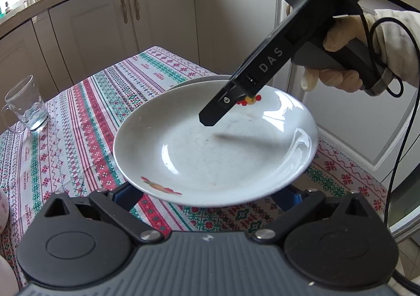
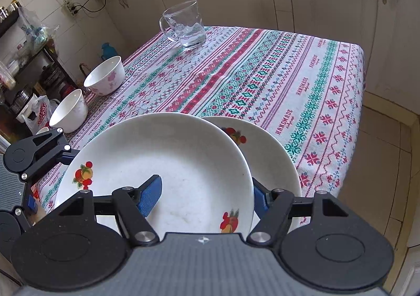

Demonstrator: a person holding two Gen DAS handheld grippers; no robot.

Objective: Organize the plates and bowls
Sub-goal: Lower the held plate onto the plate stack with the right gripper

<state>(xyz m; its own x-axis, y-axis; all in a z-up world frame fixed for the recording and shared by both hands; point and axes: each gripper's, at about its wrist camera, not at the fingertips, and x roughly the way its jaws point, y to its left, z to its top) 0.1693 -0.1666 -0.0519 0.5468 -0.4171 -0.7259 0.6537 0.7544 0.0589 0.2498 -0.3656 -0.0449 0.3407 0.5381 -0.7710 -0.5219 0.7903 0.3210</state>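
A white plate with fruit decals [image 1: 210, 143] is lifted above the tablecloth. My right gripper [image 2: 204, 195] is open astride its rim: one blue finger [image 2: 151, 195] lies over the plate [image 2: 157, 154], the other is beneath. It also shows in the left wrist view [image 1: 210, 117]. My left gripper [image 1: 207, 197] is open, with its fingers under the plate's near edge and hidden there. A second decal plate [image 2: 270, 154] lies on the table just behind, partly covered. Two white bowls [image 2: 105, 75] [image 2: 68, 110] stand at the table's left edge.
A glass mug [image 2: 187, 24] with a little water stands at the far end of the patterned tablecloth [image 2: 262, 73]; it also shows in the left wrist view [image 1: 26, 104]. Cream cabinets [image 1: 118, 25] surround the table. A cluttered shelf [image 2: 23, 59] stands at left.
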